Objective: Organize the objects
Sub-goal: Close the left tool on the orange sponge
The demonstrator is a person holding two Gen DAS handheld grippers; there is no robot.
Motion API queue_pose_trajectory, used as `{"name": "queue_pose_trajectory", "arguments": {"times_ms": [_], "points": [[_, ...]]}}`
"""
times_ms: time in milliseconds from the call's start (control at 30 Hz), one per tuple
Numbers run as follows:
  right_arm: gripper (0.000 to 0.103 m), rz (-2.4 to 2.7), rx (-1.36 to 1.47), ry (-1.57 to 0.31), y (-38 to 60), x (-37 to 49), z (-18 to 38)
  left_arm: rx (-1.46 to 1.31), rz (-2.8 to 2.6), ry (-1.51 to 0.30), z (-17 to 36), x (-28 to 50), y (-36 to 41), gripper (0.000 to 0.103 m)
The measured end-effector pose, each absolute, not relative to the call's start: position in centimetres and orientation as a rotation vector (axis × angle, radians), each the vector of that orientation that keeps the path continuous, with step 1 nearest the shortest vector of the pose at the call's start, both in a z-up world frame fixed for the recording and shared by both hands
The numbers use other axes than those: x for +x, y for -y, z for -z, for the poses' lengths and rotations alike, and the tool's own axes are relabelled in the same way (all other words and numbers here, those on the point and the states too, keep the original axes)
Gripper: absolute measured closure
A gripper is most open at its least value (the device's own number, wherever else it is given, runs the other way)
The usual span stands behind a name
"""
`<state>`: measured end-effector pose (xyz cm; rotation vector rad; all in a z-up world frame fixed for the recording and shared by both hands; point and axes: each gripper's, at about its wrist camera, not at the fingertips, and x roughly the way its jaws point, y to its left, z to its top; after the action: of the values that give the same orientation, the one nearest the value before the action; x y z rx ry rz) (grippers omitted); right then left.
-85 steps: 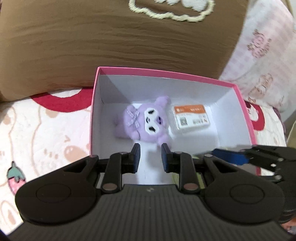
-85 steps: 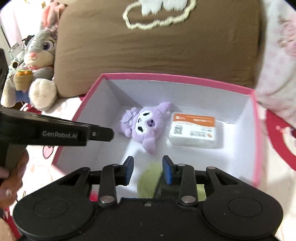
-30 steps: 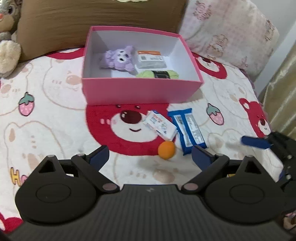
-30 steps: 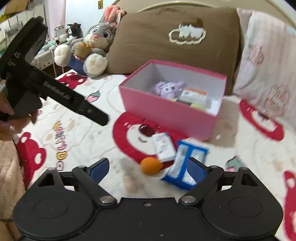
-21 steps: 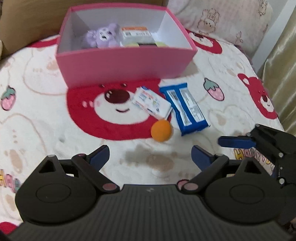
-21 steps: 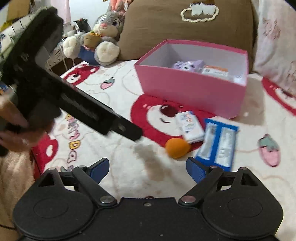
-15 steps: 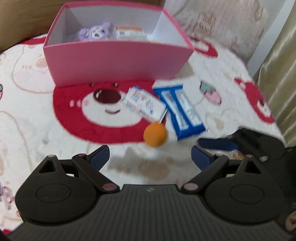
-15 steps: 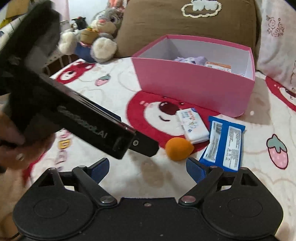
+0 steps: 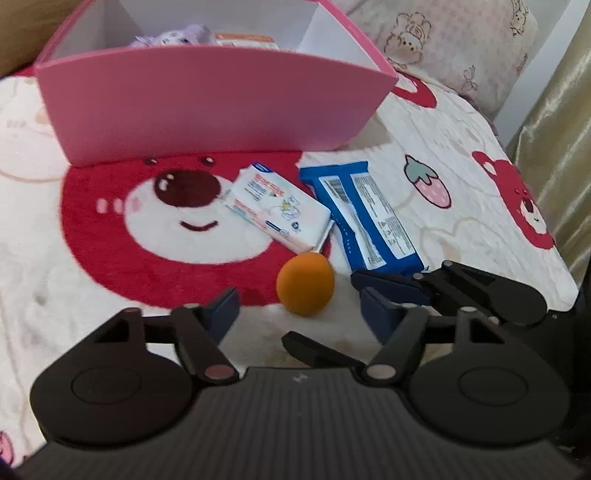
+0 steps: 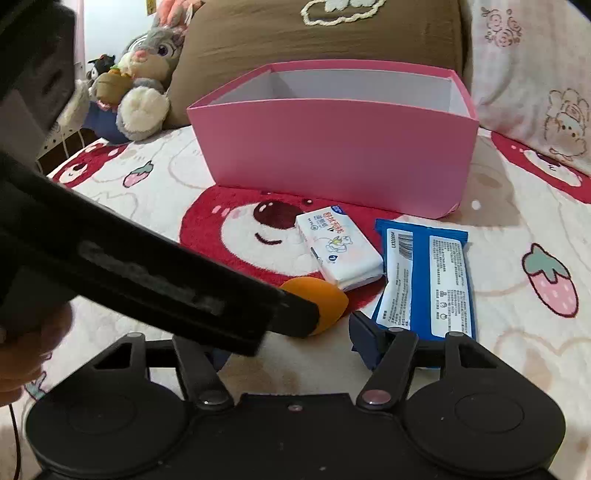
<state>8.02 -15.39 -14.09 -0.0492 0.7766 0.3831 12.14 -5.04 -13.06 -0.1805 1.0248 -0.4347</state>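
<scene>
Both tools lowered, closing, nothing gripped | blue packet (image 9: 365, 218) lengthwise toward box (image 9: 207, 107), seemingly

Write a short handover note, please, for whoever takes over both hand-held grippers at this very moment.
Left hand-held gripper: jaws closing, low over the blanket just before the orange ball, holding nothing.
Right hand-held gripper: jaws closing, empty, next to the blue packet.
Done: purple plush and an orange-labelled pack lie in the pink box.
Left: ball, white tissue pack and blue packet, all on the blanket in front of the box.
</scene>
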Motion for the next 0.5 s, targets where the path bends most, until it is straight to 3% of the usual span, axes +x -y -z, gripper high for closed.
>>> {"name": "queue_pose_trajectory", "arguments": {"times_ms": [100,233,500], "points": [[0.042,-0.387,-0.070,-0.779,15.5,8.1,14.2,-0.214,0.443,-1.036,13.7,12.9,5.0,0.044],[0.060,-0.377,-0.065,-0.798,15.7,9.0,14.9,-0.227,0.456,-1.055,14.5,13.6,5.2,0.070],[0.063,-0.384,-0.049,-0.792,15.7,9.3,15.6,-0.250,0.451,-1.041,15.0,13.4,5.2,0.072]]}}
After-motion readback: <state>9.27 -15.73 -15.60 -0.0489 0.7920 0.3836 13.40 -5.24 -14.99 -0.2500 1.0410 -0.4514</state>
